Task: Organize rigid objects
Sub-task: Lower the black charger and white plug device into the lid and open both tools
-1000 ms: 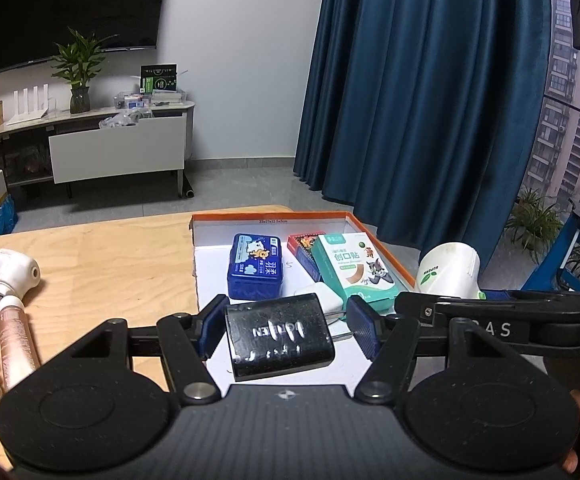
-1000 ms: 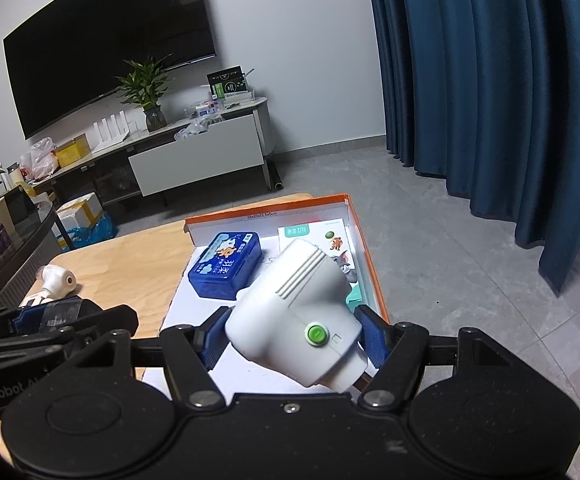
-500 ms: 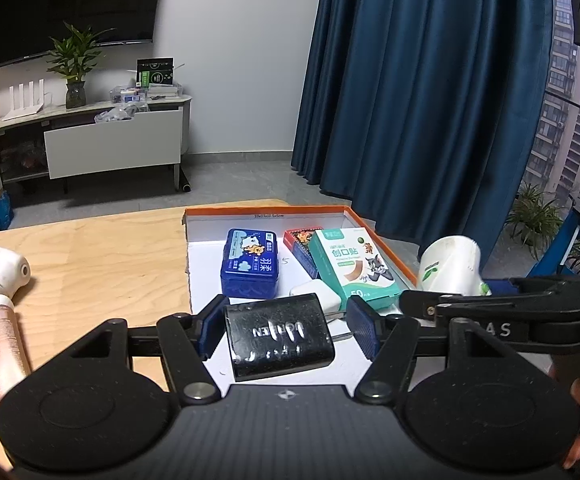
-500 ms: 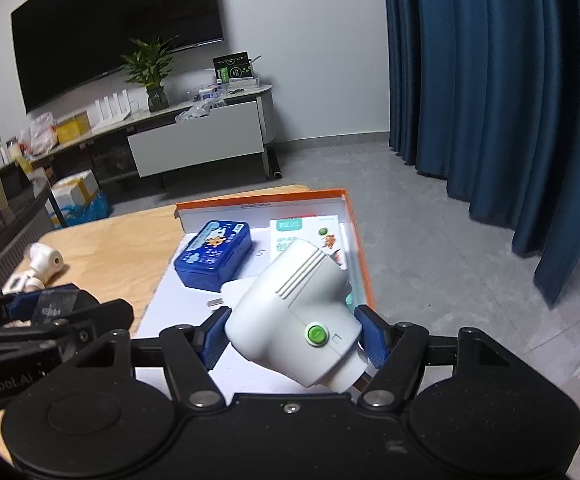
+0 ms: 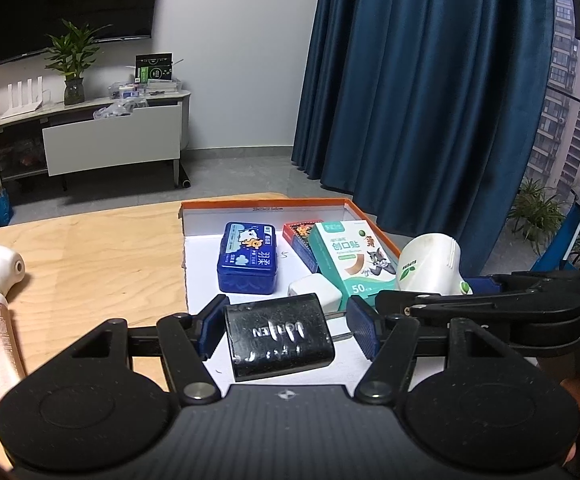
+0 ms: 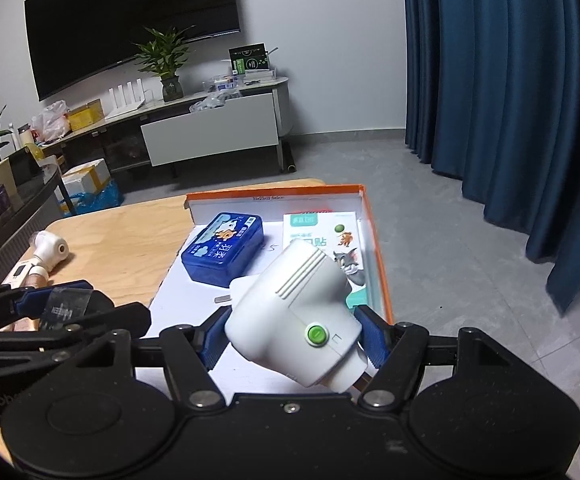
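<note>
Fingers of left gripper (image 5: 286,326) are pinching black box (image 5: 278,336) at lower centre; right gripper (image 6: 292,338) fingers are clamping white device (image 6: 290,316) between them, lower centre.

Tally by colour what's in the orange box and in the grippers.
Blue: 1, tin
Red: 1, small box
Green-white: 1, plaster box
White: 2, plug cube, held white device
Black: 1, held black charger
Total: 6

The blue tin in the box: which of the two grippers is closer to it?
Left, though not by much. The left gripper, holding a black block, sits right behind the blue tin. The right gripper, holding a white device, is off toward the box's orange edge.
</note>
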`<act>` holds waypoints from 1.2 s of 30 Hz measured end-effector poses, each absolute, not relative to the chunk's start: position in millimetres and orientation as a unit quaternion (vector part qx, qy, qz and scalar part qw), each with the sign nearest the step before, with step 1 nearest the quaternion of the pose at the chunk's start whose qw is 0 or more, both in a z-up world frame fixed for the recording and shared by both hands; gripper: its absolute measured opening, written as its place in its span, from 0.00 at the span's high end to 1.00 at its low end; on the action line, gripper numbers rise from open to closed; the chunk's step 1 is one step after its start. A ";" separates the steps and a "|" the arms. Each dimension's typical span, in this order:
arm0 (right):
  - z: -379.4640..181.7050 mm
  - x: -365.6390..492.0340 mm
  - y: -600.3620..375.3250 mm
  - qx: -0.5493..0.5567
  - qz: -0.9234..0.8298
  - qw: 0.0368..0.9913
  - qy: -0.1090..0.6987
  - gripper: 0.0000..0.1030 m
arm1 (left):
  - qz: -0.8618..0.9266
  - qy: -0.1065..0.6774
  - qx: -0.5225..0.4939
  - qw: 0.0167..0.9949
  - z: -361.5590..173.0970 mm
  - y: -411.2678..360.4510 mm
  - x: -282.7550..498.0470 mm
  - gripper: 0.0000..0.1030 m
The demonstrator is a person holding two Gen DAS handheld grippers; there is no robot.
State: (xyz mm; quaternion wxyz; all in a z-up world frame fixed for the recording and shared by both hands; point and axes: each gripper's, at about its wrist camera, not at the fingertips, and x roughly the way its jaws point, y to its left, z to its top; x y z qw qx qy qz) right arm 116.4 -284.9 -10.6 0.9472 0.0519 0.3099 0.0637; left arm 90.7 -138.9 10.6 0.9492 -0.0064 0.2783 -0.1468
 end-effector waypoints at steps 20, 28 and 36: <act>-16.9 96.2 -291.4 0.087 0.049 0.942 0.321 0.22 | -0.160 0.291 -0.006 0.943 4.7 -141.7 76.8 0.37; -17.8 89.1 -288.3 0.084 0.047 0.941 0.323 0.22 | -0.154 0.293 -0.011 0.944 3.6 -138.4 75.7 0.37; -18.2 90.1 -291.9 0.087 0.042 0.941 0.324 0.22 | -0.150 0.291 -0.011 0.945 1.5 -139.7 79.1 0.37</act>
